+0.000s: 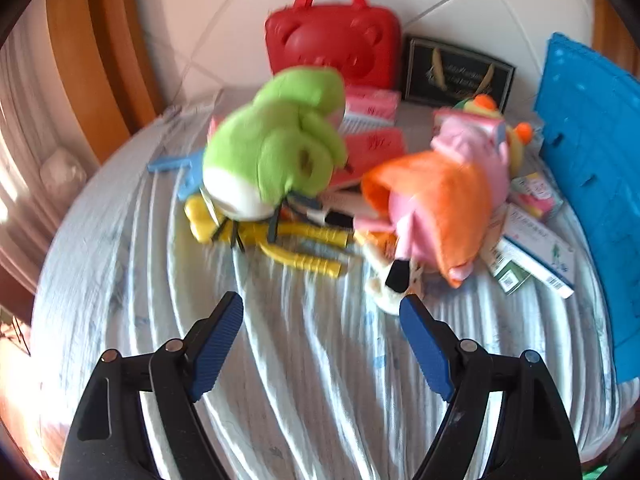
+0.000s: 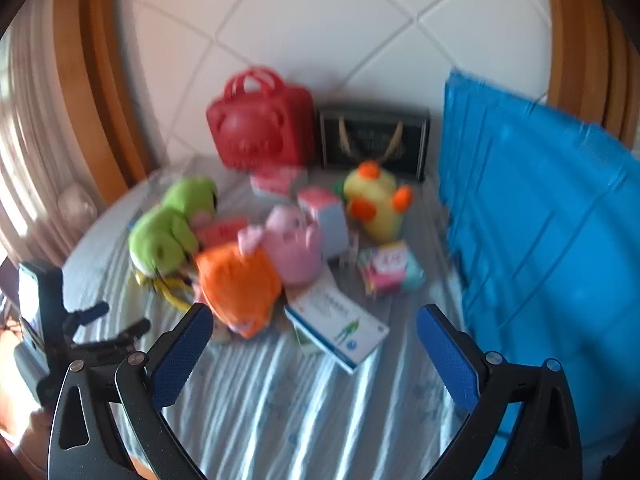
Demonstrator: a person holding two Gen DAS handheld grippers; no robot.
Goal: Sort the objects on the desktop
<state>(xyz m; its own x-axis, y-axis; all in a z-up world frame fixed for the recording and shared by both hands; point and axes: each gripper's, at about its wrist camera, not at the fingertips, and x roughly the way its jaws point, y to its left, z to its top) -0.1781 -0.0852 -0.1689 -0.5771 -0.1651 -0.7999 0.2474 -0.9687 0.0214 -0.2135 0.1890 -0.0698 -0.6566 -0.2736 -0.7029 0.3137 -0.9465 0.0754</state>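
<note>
I have both grippers hovering over the near edge of the bench, which is draped in a pale blue striped cloth (image 1: 312, 360), and nothing is picked yet. The left gripper (image 1: 322, 314) has its jaws spread wide and empty; the right gripper (image 2: 314, 322) is likewise agape and holding nothing.

The clutter sits mid-bench toward the far edge: a green plush frog (image 1: 276, 144) lying on yellow plastic tools (image 1: 304, 240), an orange-and-pink plush doll (image 1: 436, 208) just beside it, a yellow plush duck with orange feet (image 2: 376, 204), and a white-and-blue cardboard medicine box (image 2: 340, 324) nearest my right jaws. A red plastic bear-faced case (image 1: 332, 36) stands at the far edge; a blue plastic crate (image 2: 540, 208) lines the right edge.

I judge the box the easiest start: approach low, straddle its short sides, and close gently so the cloth doesn't bunch
</note>
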